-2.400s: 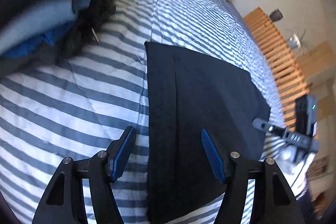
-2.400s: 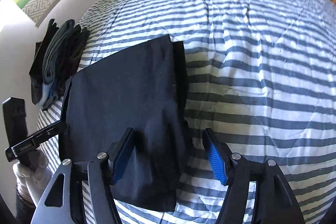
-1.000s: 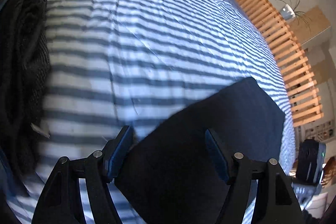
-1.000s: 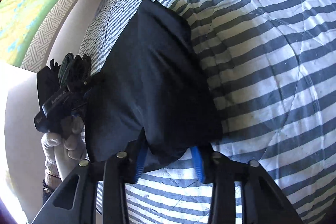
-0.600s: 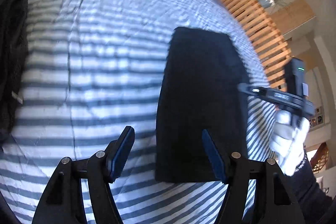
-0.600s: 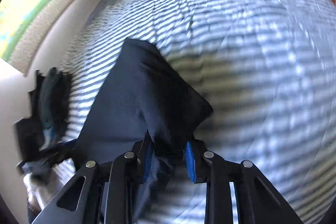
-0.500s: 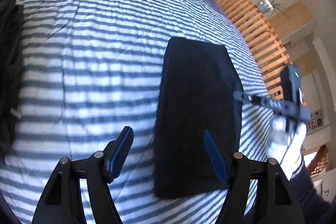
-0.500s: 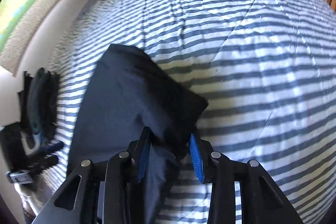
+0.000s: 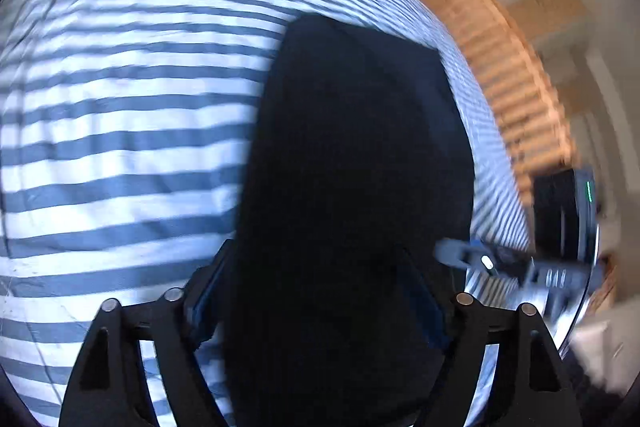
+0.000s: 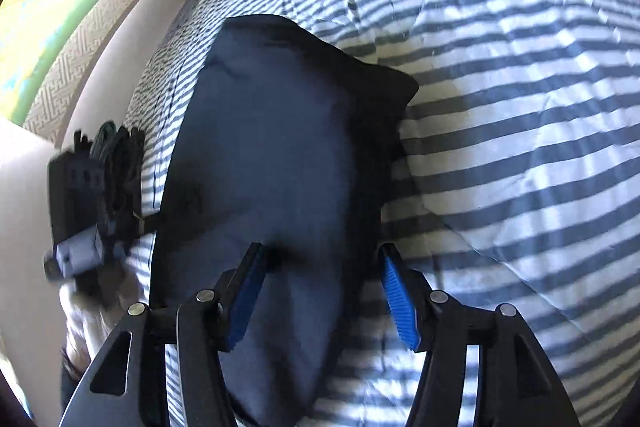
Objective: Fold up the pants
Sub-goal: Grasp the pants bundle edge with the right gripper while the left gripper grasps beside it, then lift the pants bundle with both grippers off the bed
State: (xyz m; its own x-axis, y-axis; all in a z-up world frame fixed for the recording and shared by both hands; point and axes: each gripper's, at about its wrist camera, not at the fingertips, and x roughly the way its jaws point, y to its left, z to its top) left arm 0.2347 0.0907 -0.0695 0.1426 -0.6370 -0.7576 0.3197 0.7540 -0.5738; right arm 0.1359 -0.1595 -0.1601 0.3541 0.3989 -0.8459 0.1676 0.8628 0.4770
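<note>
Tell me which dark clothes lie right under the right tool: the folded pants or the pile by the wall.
The folded pants on the striped bed cover, between the right tool's opening jaws. The pile sits apart at the bed's edge.

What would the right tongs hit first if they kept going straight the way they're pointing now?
Most likely the folded dark pants on the striped bedspread; the right tongs, jaws opening, straddle the cloth, though depth is unclear.

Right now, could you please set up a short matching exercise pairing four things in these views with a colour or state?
Things:
1. folded fabric pants
2. quilted bedcover
3. slatted wooden frame
4. right hand-held gripper

Descriptions:
A. blue-and-white stripes
B. jaws opening, pads off the cloth
C. dark navy, lying flat on the bed
D. light orange-brown

Pairs: 1-C, 2-A, 3-D, 4-B
</note>
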